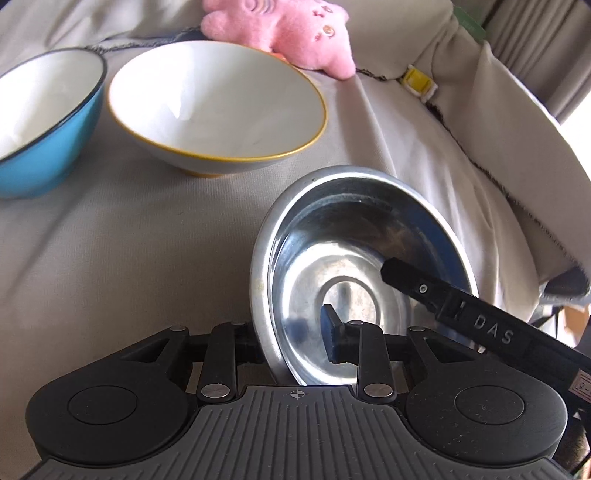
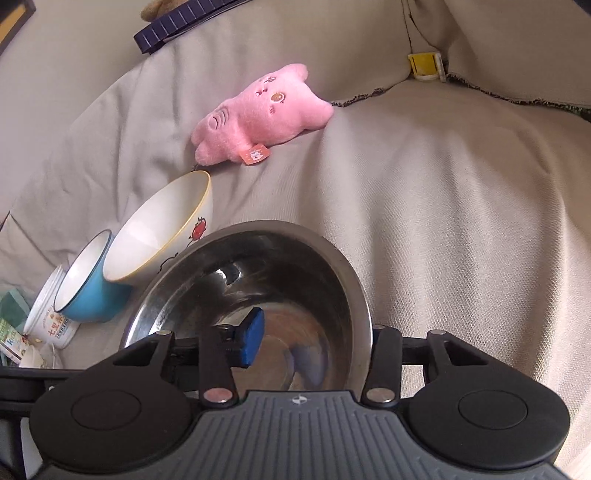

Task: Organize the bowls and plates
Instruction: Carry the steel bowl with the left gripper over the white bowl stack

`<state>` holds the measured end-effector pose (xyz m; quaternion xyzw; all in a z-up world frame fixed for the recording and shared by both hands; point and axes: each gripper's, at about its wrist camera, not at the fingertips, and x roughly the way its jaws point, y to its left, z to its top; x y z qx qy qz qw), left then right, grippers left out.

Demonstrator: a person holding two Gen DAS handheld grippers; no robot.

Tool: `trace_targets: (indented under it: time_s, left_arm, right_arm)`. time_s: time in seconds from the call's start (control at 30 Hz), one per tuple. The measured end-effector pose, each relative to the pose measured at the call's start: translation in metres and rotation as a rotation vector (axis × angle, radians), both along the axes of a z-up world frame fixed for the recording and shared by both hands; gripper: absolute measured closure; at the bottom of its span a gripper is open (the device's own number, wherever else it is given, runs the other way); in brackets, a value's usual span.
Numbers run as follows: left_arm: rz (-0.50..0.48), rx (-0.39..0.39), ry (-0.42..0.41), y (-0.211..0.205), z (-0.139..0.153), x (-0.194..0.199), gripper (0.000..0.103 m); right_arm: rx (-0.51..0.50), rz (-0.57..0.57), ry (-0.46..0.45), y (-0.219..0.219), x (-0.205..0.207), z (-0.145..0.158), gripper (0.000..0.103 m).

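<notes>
A shiny steel bowl rests on a beige cloth. My left gripper straddles its left rim, one blue pad inside the bowl and the other finger outside. My right gripper straddles the opposite rim of the same steel bowl, with one blue pad inside. The right gripper's black arm reaches into the bowl in the left wrist view. A white bowl with a gold rim and a blue bowl stand behind on the left. They also show in the right wrist view, white and blue.
A pink plush toy lies behind the bowls. A yellow clip sits at the cloth fold. A white tub and packets lie beyond the blue bowl. A dark striped object lies at the far back.
</notes>
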<state>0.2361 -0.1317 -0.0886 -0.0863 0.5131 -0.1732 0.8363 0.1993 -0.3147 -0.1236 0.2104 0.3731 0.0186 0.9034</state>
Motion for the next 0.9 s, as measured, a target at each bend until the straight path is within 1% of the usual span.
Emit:
trace_targets:
  time_s: [0.07,0.13,0.23,0.33,0.4,0.5,0.6,0.7,0.8,0.9]
  left_arm:
    - [0.009,0.023,0.012,0.002,0.001,-0.002,0.081]
    - [0.028,0.038,0.027,0.008,0.003,-0.005,0.081]
    - [0.019,0.062,0.004,0.02,0.009,-0.018,0.081]
    - [0.019,0.089,-0.02,0.039,0.016,-0.038,0.081]
    - [0.045,0.091,-0.024,0.058,0.021,-0.054,0.081]
    - [0.082,0.096,-0.031,0.085,0.026,-0.085,0.081]
    - [0.113,0.083,-0.015,0.112,0.028,-0.114,0.081]
    - [0.154,0.041,0.01,0.146,0.029,-0.14,0.081]
    - [0.194,0.021,-0.007,0.178,0.034,-0.169,0.081]
    - [0.247,0.002,-0.024,0.212,0.041,-0.197,0.081]
  right_arm:
    - [0.029,0.013,0.004,0.003,-0.006,0.001,0.06]
    - [0.047,0.031,0.012,0.01,-0.013,0.002,0.06]
    - [0.043,0.063,0.016,0.027,-0.024,0.003,0.06]
    - [0.049,0.116,0.02,0.05,-0.039,0.006,0.059]
    - [0.048,0.156,0.021,0.067,-0.049,0.011,0.059]
    - [0.022,0.212,0.027,0.097,-0.065,0.022,0.057]
    - [-0.029,0.276,0.036,0.131,-0.082,0.034,0.055]
    - [-0.061,0.348,0.041,0.162,-0.097,0.046,0.055]
    - [-0.107,0.416,0.025,0.197,-0.112,0.058,0.055]
    - [-0.127,0.492,0.014,0.233,-0.115,0.068,0.055]
